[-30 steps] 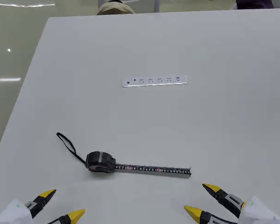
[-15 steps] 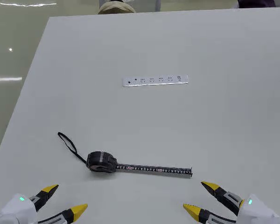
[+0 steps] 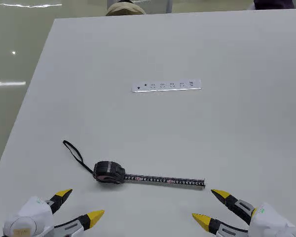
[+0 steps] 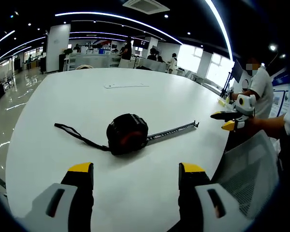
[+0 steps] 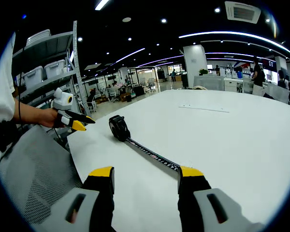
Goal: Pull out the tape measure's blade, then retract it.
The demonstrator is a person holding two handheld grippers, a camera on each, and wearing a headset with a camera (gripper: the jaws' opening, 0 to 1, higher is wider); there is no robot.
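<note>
**Blade out, retraction left**

The tape [image 3: 108,172] lies on the surface [image 3: 197,133], its blade [image 3: 165,180] extended toward the right tool [image 3: 209,205]. That tool and the left tool [image 3: 80,204] hover nearby, both wide and empty. Pulling looks done; retracting is left.

left hand-held gripper [image 3: 83,203]: jaws spread | right hand-held gripper [image 3: 205,204]: jaws spread | both apparently level

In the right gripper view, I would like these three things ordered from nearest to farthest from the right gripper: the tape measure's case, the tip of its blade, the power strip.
1. The blade tip: just ahead of the right gripper, by the jaw on the view's right.
2. The case: farther on, toward the left.
3. The power strip: far across the table.
</note>
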